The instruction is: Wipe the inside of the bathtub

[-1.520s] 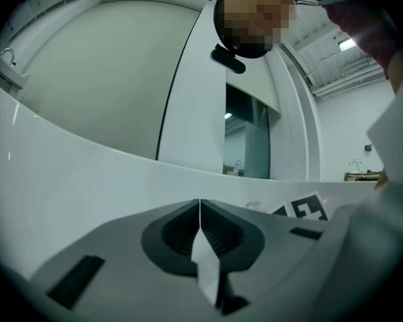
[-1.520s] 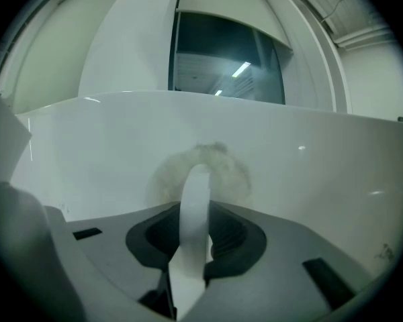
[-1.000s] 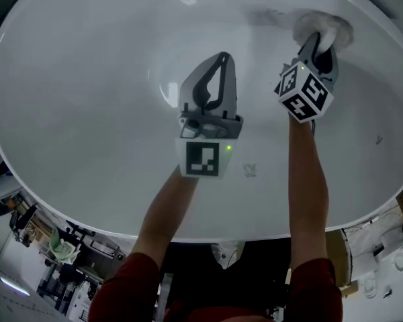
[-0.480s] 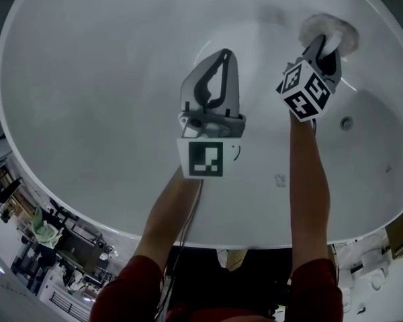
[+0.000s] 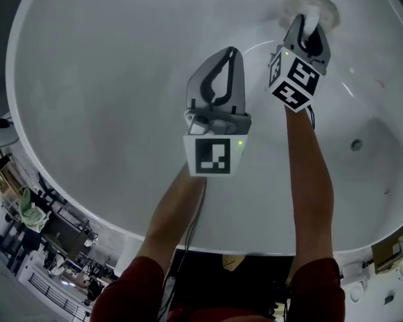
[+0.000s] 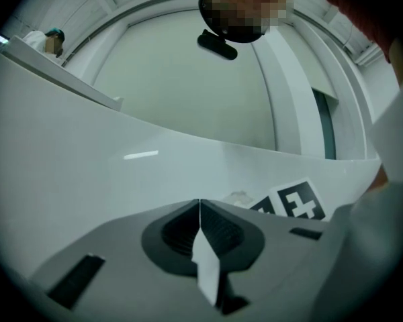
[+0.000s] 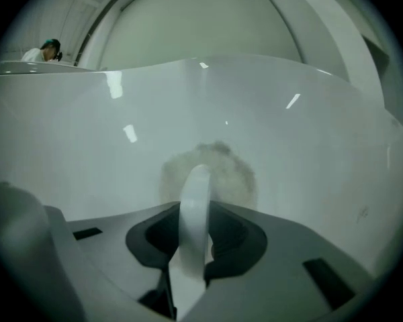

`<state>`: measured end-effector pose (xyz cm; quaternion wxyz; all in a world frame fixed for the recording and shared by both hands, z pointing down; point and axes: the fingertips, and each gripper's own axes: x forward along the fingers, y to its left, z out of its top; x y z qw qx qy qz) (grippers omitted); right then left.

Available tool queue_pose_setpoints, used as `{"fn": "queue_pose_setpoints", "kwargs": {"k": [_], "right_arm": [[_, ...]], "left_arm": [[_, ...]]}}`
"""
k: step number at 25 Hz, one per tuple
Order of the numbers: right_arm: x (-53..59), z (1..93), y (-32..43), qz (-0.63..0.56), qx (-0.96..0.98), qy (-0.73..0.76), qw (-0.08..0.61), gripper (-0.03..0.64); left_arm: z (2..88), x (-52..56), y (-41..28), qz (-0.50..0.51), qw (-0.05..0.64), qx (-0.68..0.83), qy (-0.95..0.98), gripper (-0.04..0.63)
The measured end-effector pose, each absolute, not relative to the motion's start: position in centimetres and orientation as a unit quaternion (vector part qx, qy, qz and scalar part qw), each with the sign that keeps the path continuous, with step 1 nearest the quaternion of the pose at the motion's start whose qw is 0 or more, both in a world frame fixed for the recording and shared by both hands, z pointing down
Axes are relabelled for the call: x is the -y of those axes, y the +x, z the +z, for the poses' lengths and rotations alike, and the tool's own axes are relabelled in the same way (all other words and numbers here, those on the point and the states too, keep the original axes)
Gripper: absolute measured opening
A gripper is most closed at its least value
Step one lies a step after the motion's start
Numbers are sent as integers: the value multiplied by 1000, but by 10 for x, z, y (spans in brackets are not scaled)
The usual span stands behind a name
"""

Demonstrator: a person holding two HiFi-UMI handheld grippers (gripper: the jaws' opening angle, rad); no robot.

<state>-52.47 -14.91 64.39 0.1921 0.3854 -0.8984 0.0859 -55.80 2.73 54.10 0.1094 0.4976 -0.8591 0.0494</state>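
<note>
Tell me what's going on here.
A person leans over a white bathtub with a gripper in each hand. The right gripper is shut on the handle of a fluffy white pad and holds it against the tub's far inner wall. The left gripper hangs over the middle of the tub with its jaws together, holding nothing.

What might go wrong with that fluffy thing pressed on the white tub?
The right gripper pinches only the thin white handle of the fluffy white round pad, so it may twist or slip out. The glossy white bathtub wall curves, so the pad might skip patches.
</note>
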Motion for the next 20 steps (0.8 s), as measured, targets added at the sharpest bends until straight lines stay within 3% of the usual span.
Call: {"fn": "queue_pose_setpoints", "kwargs": {"k": [11,14,20], "right_arm": [[92,640,-582,70,927,295,220,94],[90,643,-580,63,931,273,235,94],[89,583,-532,73,941,263,202,94]], "left_arm": [[536,-71,-584,43,106,873,473,15],[533,-67,-575,40,110,873,474,15],[495,-47,-534,35,99,867,487,16]]}}
